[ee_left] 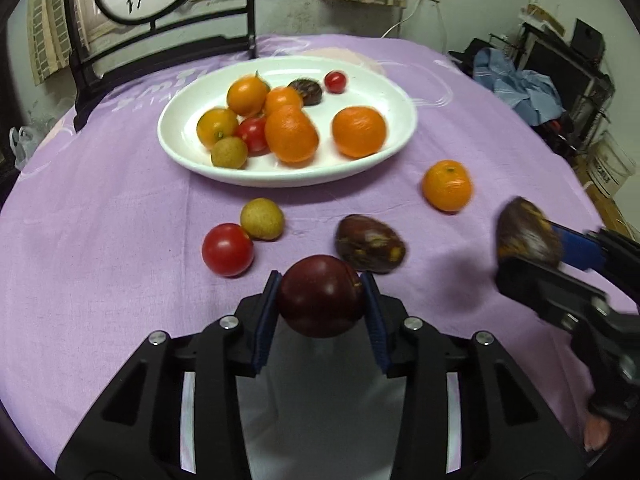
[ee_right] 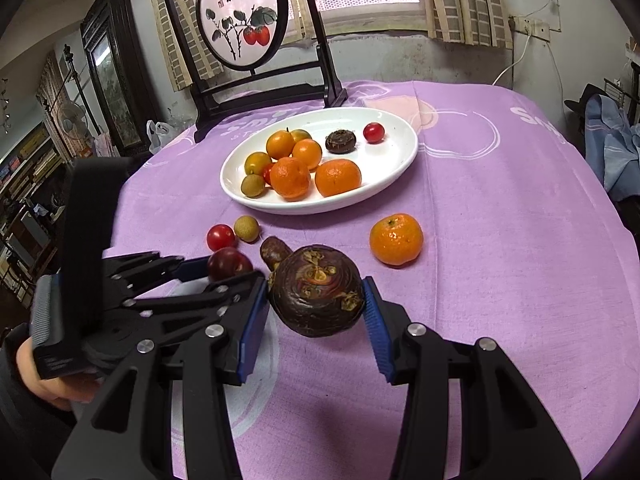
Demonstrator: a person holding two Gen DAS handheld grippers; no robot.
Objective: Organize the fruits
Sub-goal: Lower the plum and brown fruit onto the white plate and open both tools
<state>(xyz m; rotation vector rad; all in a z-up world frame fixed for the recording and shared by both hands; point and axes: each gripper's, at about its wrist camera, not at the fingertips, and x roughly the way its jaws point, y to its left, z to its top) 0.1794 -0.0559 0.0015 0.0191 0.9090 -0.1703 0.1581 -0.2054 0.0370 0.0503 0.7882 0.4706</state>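
- My left gripper (ee_left: pixel 321 296) is clamped on a dark red round fruit (ee_left: pixel 320 295); both blue pads press its sides, and it sits just above the purple tablecloth (ee_left: pixel 120 240).
- Just beyond that gripper, from left to right on the cloth: a red cherry tomato (ee_left: pixel 227 249), touching or nearly touching a small tan longan (ee_left: pixel 262 218), then a dark brown water chestnut (ee_left: pixel 370 243), which lies apart from them.
- Farther back stands the white oval plate (ee_left: pixel 400 96). It holds several orange citrus fruits, a longan, two red tomatoes and one dark chestnut.
- To the right of the plate, a loose mandarin (ee_left: pixel 447 185) rests on the cloth, apart from the plate rim.
- My right gripper (ee_right: pixel 318 300) is closed narrow on a second dark water chestnut (ee_right: pixel 316 290), held clear of the cloth; its pads meet the fruit on both sides. In the left wrist view this fruit appears blurred at the far right.
- In the right wrist view, my left gripper lies to the left of the held chestnut, with my hand (ee_right: pixel 36 376) visible at the lower left edge.
- A framed round painting (ee_right: pixel 242 14) stands behind the plate.
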